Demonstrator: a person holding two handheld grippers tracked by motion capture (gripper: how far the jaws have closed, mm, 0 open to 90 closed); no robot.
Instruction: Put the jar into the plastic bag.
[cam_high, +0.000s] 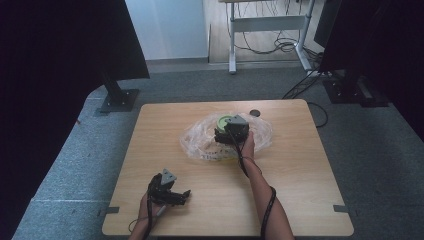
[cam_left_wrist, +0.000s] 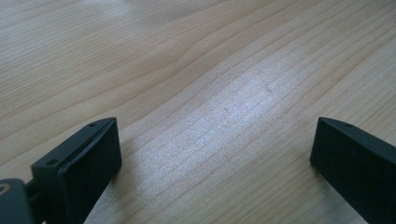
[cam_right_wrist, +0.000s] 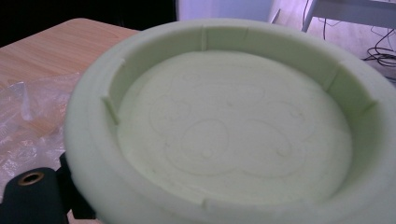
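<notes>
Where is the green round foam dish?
In the high view, the pale green round foam dish sits on the crinkly clear plastic bag at the far middle of the wooden table, beside the right tongs.

Left gripper (cam_left_wrist: 215, 154) fingers (cam_left_wrist: 79, 172) spread wide, seemingly just above bare wooden table (cam_left_wrist: 210, 70).

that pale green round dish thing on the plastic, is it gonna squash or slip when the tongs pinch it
The green dish looks like matte foam with a thick rounded rim, so it is probably light and may dent under a hard pinch. That dull surface should grip rather than slip. The crinkled clear plastic beneath it looks floppy and slick, so the dish may slide if pushed.
</notes>
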